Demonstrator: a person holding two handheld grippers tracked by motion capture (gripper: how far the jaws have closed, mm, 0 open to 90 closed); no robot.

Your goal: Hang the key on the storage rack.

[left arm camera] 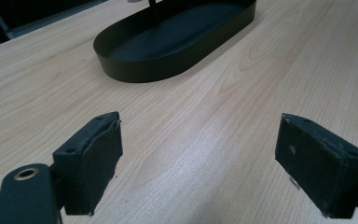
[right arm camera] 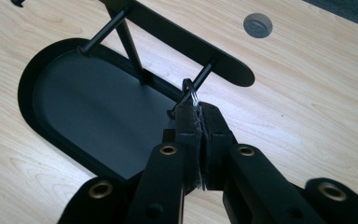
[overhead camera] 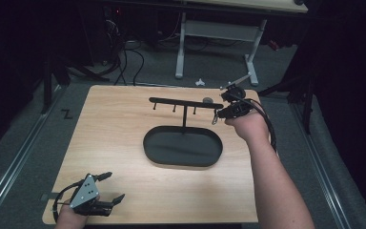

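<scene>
A black stand has an oval tray base (overhead camera: 152, 151) (right arm camera: 25, 88) and a post that carries a flat crossbar (overhead camera: 171, 101) (right arm camera: 168, 35) with several short pegs. My right gripper (overhead camera: 216, 117) (right arm camera: 199, 116) is at the bar's right end, shut on a small metal ring (right arm camera: 189, 91). The ring sits right at the tip of the last peg (right arm camera: 205, 72); I cannot tell if it is threaded on. My left gripper (overhead camera: 115, 186) (left arm camera: 200, 158) rests low at the table's near left corner, open with nothing between its pads (left arm camera: 100, 161). The tray (left arm camera: 135, 70) lies ahead of it.
The wooden table (overhead camera: 119, 129) has a round grey grommet (overhead camera: 208, 100) (right arm camera: 257, 24) behind the bar's right end. Beyond the table stand a white desk frame (overhead camera: 181, 45) and cables (overhead camera: 124, 57) on the floor. A person's forearm (overhead camera: 276, 186) crosses the table's right side.
</scene>
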